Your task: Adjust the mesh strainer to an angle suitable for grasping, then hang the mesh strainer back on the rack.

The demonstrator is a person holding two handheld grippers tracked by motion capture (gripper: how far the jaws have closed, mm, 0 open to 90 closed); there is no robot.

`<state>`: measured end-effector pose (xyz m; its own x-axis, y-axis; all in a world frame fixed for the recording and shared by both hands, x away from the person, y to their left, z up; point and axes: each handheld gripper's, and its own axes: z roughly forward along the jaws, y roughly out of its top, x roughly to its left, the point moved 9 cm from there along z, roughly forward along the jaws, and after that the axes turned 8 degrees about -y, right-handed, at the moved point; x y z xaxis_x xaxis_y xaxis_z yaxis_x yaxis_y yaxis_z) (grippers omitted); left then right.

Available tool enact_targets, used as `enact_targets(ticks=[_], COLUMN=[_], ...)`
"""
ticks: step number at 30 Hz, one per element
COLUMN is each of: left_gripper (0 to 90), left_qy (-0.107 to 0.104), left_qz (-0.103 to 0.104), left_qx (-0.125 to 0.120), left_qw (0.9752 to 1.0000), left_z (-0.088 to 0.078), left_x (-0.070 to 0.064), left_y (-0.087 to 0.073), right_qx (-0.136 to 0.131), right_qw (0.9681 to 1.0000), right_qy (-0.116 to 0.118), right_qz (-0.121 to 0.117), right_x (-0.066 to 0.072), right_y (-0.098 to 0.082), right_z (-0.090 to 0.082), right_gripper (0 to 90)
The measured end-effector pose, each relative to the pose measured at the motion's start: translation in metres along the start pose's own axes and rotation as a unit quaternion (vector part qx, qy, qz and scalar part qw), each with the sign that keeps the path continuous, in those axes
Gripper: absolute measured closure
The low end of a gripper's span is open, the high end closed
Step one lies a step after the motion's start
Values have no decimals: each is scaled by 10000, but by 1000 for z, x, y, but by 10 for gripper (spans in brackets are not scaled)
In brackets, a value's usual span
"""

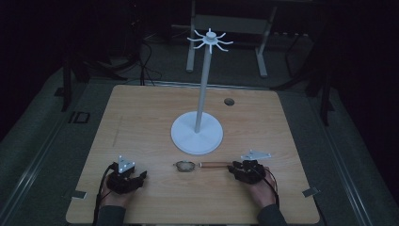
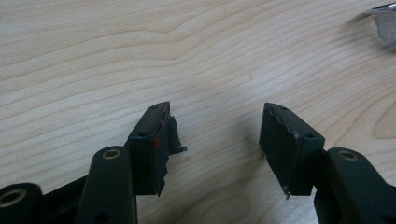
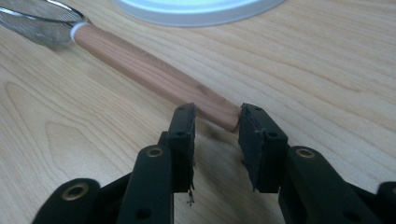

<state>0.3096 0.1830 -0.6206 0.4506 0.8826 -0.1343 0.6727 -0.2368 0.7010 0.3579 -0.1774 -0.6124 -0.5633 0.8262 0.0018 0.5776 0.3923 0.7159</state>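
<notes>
**Right gripper at strainer handle, grasp not yet made**

Scene: wooden bench (image 1: 141, 117) with a white hanging stand (image 1: 197, 127) near its middle: round base, upright pole, ring of hook arms at the top, all bare. In front of the base lies a small mesh strainer (image 1: 185, 165) with a wooden handle (image 1: 214, 165), flat on the bench, handle running toward the person's right.

Right gripper (image 3: 216, 122): jaws part open, straddling the free end of the handle. In the right gripper view the tip of the handle sits just at the mouth of the gap, touching or almost touching the inner corner of one pad; I cannot tell which. The pads are not pressing on it, so nothing is held. Judgement: the end of the handle is the approach point because it leaves the mesh end free to go over a hook arm.

Left gripper (image 2: 217, 140): jaws wide, nothing between them, low over bare wood near the bench's front left, apart from the strainer. The rim of the mesh bowl shows at the top right corner of the left gripper view. Judgement: parked as a spare, ready to steady the bowl end.

Containers: the strainer bowl is the only vessel present. It appears empty, though in the high view it is small and dim.
</notes>
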Motion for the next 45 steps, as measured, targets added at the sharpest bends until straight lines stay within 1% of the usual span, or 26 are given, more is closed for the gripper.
enact_targets(ticks=[2,6,9,14,17,20,22,24,29,31,32,33,34,35,36,37,40,43,45], left_gripper=[444,447,448,449,449,452,454,456,463,464,468,471,474,475,475,480,488,501,515], left_qy=[-60,-137,-224,-353,-412,-444,-484,-544,-753,-753,-863,-889,-920,-920,-980,-1000,-1084,-1206,-1311], left_qz=[-37,6,111,287,349,497,583,673,866,866,1027,1084,1125,1125,1183,1240,1315,1388,1468], left_qx=[-44,-154,-231,-268,-296,-297,-307,-312,-265,-265,-242,-232,-219,-219,-199,-179,-154,-118,-72], left_qw=[10000,9998,9994,9986,9981,9973,9966,9958,9930,9930,9907,9899,9891,9891,9879,9871,9852,9829,9804], left_z=[-1,-7,-12,-15,-16,-16,-15,-13,-6,-6,-2,-1,0,0,3,5,9,14,18], left_x=[-2,-6,-12,-20,-23,-27,-31,-36,-49,-49,-59,-62,-65,-65,-70,-72,-78,-85,-90], left_y=[2,10,18,34,46,57,65,72,88,88,98,101,103,103,108,111,117,124,127], right_qx=[-73,-252,-429,-735,-850,-906,-916,-934,-893,-881,-875,-873,-863,-863,-858,-846,-842,-830,-826], right_qw=[10000,9995,9987,9965,9946,9923,9906,9890,9880,9878,9874,9875,9876,9876,9876,9877,9875,9874,9873], right_qy=[-7,-72,-101,-255,-372,-507,-566,-637,-737,-736,-741,-741,-744,-744,-753,-755,-776,-784,-774], right_qz=[40,164,257,289,455,672,844,956,1020,1052,1091,1082,1084,1084,1080,1074,1087,1095,1115], right_x=[-1,-6,-9,-17,-26,-36,-39,-40,-39,-38,-38,-38,-37,-37,-37,-37,-39,-40,-40], right_y=[2,5,7,8,5,2,0,0,0,0,1,1,1,1,1,0,0,-2,-2], right_z=[-3,-15,-25,-43,-50,-51,-49,-48,-45,-44,-43,-43,-43,-43,-43,-43,-43,-43,-43], right_gripper=[635,620,619,620,635,668,693,723,765,765,773,775,777,777,780,783,788,788,782])
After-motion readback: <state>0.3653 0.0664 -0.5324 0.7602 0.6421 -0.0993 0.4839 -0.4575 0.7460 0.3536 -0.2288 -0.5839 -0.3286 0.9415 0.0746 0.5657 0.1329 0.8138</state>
